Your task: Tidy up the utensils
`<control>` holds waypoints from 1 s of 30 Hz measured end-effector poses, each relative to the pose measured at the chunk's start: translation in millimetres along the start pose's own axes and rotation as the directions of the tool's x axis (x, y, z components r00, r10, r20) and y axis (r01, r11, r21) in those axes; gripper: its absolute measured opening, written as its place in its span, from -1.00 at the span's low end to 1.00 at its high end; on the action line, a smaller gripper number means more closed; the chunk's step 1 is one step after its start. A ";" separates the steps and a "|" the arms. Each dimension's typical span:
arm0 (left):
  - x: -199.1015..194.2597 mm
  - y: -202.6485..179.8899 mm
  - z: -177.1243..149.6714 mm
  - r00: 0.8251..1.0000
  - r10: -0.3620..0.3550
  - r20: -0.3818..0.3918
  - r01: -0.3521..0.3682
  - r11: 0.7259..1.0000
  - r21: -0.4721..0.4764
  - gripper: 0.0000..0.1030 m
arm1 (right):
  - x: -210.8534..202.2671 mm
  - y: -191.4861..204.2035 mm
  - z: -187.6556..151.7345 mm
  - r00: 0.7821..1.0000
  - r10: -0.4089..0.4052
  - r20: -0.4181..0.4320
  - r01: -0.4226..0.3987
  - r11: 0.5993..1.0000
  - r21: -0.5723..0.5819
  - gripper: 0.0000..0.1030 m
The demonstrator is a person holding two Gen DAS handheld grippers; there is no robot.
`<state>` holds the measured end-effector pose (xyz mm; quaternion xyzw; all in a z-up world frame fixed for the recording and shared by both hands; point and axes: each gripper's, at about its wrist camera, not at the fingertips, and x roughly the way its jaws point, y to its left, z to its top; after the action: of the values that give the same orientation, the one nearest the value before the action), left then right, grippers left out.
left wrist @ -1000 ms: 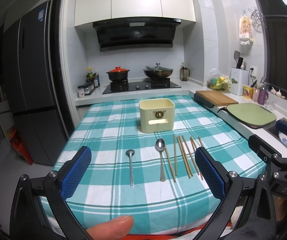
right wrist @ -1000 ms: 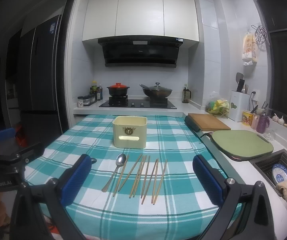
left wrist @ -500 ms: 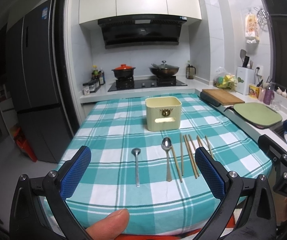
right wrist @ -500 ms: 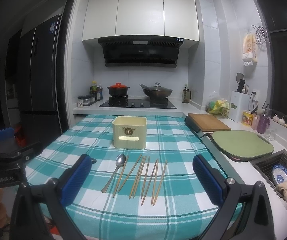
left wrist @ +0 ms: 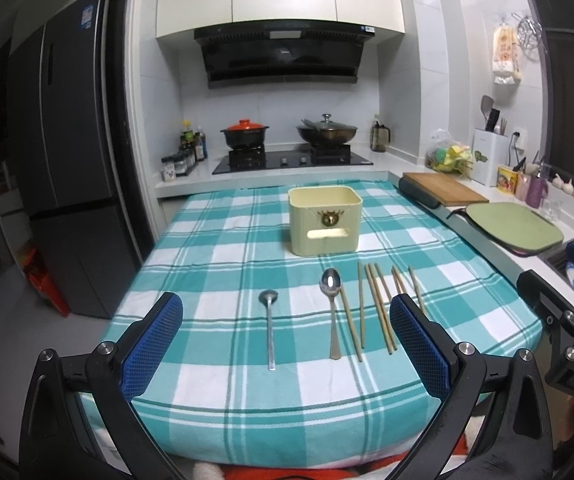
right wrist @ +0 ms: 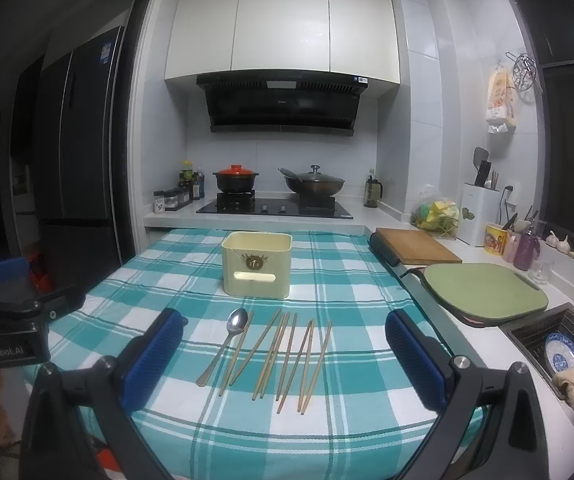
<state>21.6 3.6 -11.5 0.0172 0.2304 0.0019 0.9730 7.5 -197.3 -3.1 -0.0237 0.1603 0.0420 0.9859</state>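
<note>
A cream utensil holder (left wrist: 325, 220) (right wrist: 257, 264) stands mid-table on the teal checked cloth (left wrist: 215, 248). In front of it lie a small steel spoon (left wrist: 269, 328), a larger spoon (left wrist: 331, 312) (right wrist: 227, 344) and several wooden chopsticks (left wrist: 375, 312) (right wrist: 287, 360) in a row. My left gripper (left wrist: 285, 344) hovers open at the near table edge, above the small spoon's handle, with nothing between its blue pads. My right gripper (right wrist: 283, 356) is open too, in front of the chopsticks and apart from them. The small spoon is mostly hidden in the right wrist view.
A wooden board (right wrist: 419, 246) and a green board (right wrist: 487, 288) lie on the counter at the right, with a sink (right wrist: 559, 344) beyond. Stove with two pots (left wrist: 287, 136) at the back. A dark fridge (left wrist: 67, 160) stands left.
The left wrist view has tilted up and drawn back a little; the thumb at its lower edge is gone from view. The right gripper and the utensils have not moved.
</note>
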 end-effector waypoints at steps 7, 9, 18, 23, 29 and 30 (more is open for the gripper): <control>10.4 -0.8 -6.7 1.000 -0.002 -0.018 0.003 0.999 0.040 1.00 | 6.3 0.0 -1.3 1.000 0.009 -0.001 -0.009 1.000 -0.007 1.00; 12.9 1.3 -7.4 1.000 -0.003 -0.018 0.004 0.999 0.038 1.00 | 8.8 0.9 -3.7 1.000 0.011 -0.006 -0.011 1.000 -0.011 1.00; 37.2 25.0 -6.1 0.998 -0.015 -0.065 0.013 0.999 -0.031 1.00 | 24.0 -1.6 -8.4 0.999 0.007 -0.033 -0.007 1.000 -0.016 1.00; 58.8 31.1 -9.1 0.992 -0.033 -0.120 0.028 0.999 -0.043 1.00 | 35.6 -8.8 -12.7 0.998 -0.003 -0.056 0.003 1.000 0.001 1.00; 83.1 32.7 -11.3 0.983 -0.057 -0.172 0.049 0.998 -0.050 1.00 | 50.7 -21.5 -15.1 0.997 -0.022 -0.079 0.023 1.000 0.008 1.00; 87.2 34.0 -12.1 0.981 -0.064 -0.182 0.055 0.997 -0.056 1.00 | 54.5 -24.6 -15.6 0.996 -0.028 -0.086 0.029 1.000 0.010 1.00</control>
<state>94.3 39.0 -60.2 -0.0145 0.3192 -0.0198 0.9474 56.4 -218.7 -34.4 -0.0220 0.2026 0.0261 0.9787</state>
